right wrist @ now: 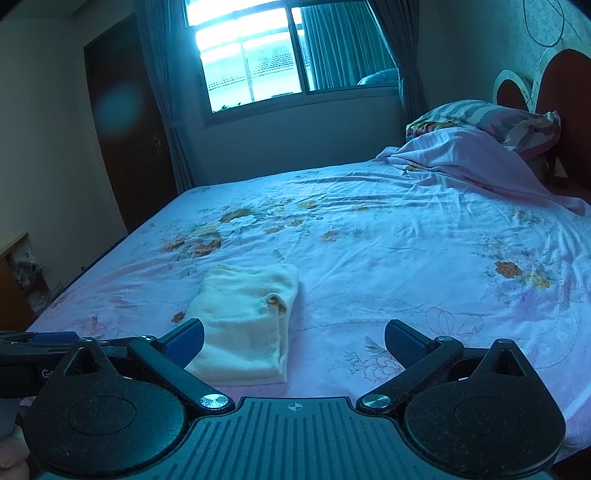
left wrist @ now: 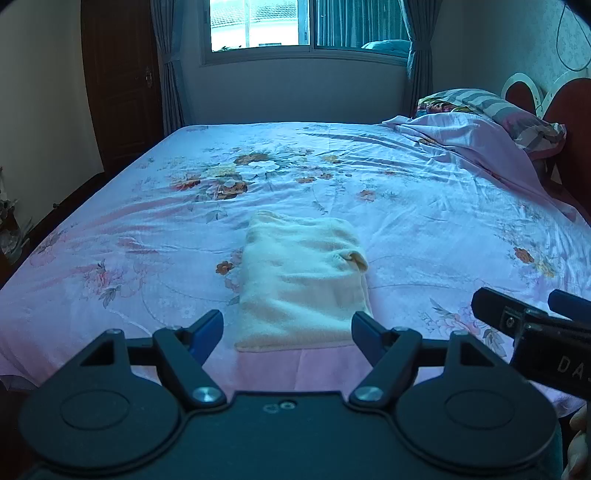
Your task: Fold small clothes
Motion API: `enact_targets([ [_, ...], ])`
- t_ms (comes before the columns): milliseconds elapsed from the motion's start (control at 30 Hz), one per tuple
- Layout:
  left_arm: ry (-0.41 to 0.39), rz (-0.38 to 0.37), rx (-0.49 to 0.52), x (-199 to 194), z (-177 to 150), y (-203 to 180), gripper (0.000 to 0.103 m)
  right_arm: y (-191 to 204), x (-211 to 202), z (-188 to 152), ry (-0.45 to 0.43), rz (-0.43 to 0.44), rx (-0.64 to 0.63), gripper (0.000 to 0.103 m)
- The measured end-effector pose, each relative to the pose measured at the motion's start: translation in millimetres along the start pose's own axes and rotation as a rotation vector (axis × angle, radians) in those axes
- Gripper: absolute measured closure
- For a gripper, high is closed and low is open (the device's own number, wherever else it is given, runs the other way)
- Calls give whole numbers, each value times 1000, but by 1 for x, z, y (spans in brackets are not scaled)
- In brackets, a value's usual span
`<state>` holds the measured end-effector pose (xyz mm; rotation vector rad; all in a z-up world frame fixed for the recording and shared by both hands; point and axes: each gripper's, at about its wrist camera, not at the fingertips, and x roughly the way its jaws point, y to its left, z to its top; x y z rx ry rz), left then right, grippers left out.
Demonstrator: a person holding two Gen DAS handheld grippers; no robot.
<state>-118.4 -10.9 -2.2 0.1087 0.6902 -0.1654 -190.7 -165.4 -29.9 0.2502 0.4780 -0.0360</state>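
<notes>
Lying folded on bedsheet [left wrist: 406, 192]: cream garment [left wrist: 301, 280] | left gripper [left wrist: 288, 326] fingers wide, empty | right gripper [right wrist: 293, 341] fingers wide, empty

Ahead of me: bed [left wrist: 406, 192] in pink floral sheet, striped pillow [left wrist: 509, 114] near red headboard [left wrist: 569, 110], window [left wrist: 258, 22] with grey curtains [left wrist: 170, 74], dark door [left wrist: 118, 81] left
</notes>
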Motion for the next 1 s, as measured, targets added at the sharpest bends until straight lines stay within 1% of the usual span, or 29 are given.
enact_targets([
  [667, 8, -6, -17, 5, 2, 5, 28, 5, 9, 1, 14, -5, -17, 0],
  [767, 10, -23, -15, 9, 1, 6, 28, 5, 13, 0, 21, -7, -17, 0],
  [900, -33, -45, -32, 10, 0, 8, 29, 5, 20, -2, 35, -11, -18, 0],
  [1000, -28, -49, -28, 21, 8, 7, 28, 4, 28, -1, 47, -18, -21, 0],
])
